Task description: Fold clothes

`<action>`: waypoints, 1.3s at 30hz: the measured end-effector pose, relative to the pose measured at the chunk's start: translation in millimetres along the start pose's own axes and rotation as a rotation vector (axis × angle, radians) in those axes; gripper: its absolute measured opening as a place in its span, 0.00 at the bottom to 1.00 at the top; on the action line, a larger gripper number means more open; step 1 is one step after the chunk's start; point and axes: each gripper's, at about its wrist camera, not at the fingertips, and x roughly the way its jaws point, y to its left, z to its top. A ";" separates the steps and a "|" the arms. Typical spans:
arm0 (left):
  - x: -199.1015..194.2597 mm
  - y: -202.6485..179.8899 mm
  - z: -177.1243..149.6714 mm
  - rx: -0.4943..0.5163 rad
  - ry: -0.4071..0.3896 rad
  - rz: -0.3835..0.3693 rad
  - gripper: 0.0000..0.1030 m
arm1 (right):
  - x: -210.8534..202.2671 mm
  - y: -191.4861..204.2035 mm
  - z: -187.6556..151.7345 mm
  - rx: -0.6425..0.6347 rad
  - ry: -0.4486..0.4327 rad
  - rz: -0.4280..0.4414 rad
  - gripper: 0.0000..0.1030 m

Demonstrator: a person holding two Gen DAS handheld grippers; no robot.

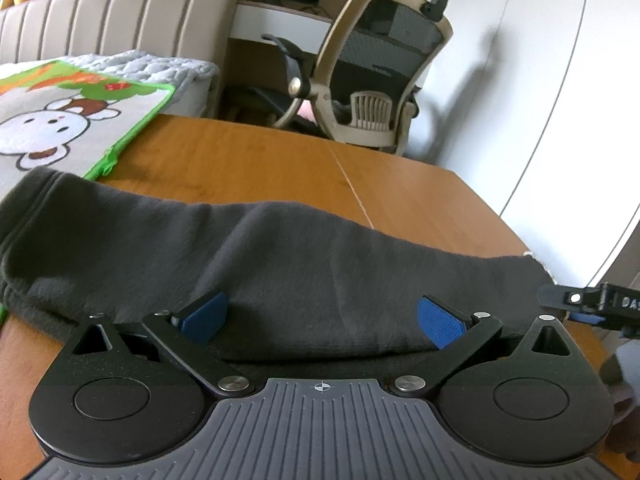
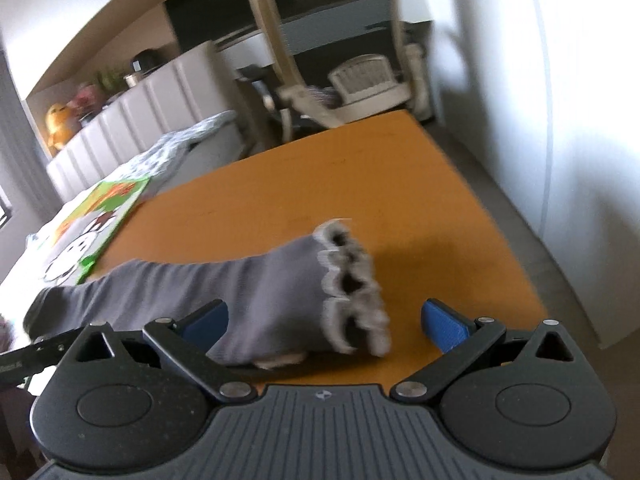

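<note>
A dark grey garment [image 1: 248, 264] lies in a long band across the wooden table [image 1: 280, 160]. My left gripper [image 1: 322, 322] is open, its blue pads [image 1: 440, 326] standing wide apart at the garment's near edge. In the right wrist view the same garment's sleeve [image 2: 240, 292] ends in a pale frilled cuff [image 2: 352, 284] resting on the table [image 2: 360, 184]. My right gripper [image 2: 324, 326] is open too, the cuff lying between its blue pads [image 2: 444, 330] with a gap on the right. The right gripper's tip [image 1: 592, 304] shows at the far right of the left wrist view.
A green-edged cartoon cloth [image 1: 60, 120] lies at the table's left over a pale quilted blanket [image 1: 152, 68]. A beige mesh office chair [image 1: 372, 68] stands beyond the far edge, by a padded headboard [image 1: 112, 20]. The table's right edge [image 2: 500, 216] drops off near a white wall.
</note>
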 end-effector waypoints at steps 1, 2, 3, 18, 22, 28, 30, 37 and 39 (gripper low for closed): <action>-1.4 2.0 -0.5 -0.007 -0.003 -0.004 1.00 | 2.5 4.1 -0.4 -0.007 0.003 0.014 1.00; -2.3 3.2 -0.7 -0.012 -0.004 -0.006 1.00 | 4.5 7.9 -0.3 -0.013 0.006 0.027 1.00; -3.0 3.8 -0.9 -0.014 -0.005 -0.006 1.00 | 5.9 10.9 0.3 -0.018 0.008 0.037 1.00; -1.4 -7.4 1.9 0.032 0.008 0.033 1.00 | -9.5 -30.5 5.1 0.147 -0.022 0.116 0.59; -6.8 -17.5 7.9 -0.009 -0.014 -0.068 1.00 | -23.6 -54.6 2.9 0.236 -0.041 0.092 0.57; 15.1 -59.8 9.1 0.043 0.048 -0.148 1.00 | -16.0 -60.7 -1.0 0.329 -0.010 0.186 0.50; 22.5 -66.5 3.2 0.068 0.049 -0.127 1.00 | -7.2 -52.1 -1.7 0.313 0.008 0.210 0.38; 26.3 -69.6 -1.6 0.090 0.046 -0.117 1.00 | -1.2 -25.8 10.0 0.190 -0.028 0.165 0.19; 26.3 -69.0 -1.8 0.086 0.044 -0.120 1.00 | -9.1 -8.9 13.0 0.084 -0.059 0.154 0.19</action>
